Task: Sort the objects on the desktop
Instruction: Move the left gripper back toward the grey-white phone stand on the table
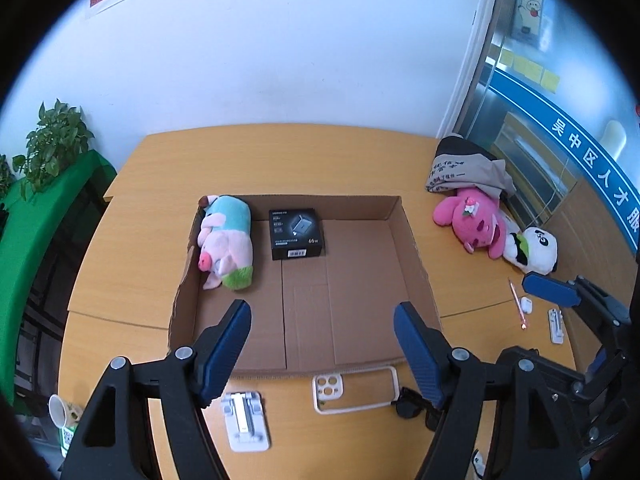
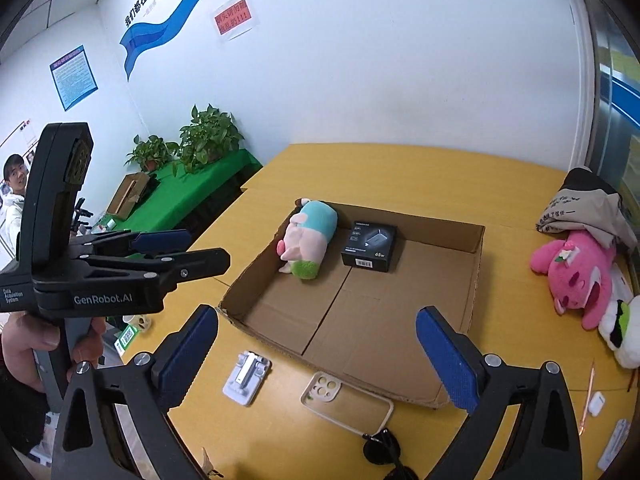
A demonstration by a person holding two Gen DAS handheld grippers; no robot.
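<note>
Both grippers, left [image 1: 322, 336] and right [image 2: 316, 354], had black angular frames with silver screws and ribbed blue pads [image 2: 448, 364], one bearing white "GenRobot.AI" lettering; the sleeve looked dark.

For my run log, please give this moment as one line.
left gripper open, empty | right gripper open, empty | brown cardboard box: pig plush, black carton

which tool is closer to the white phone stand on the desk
Left. The left tool hangs just above the white phone stand; the right tool sits further right of it.
</note>
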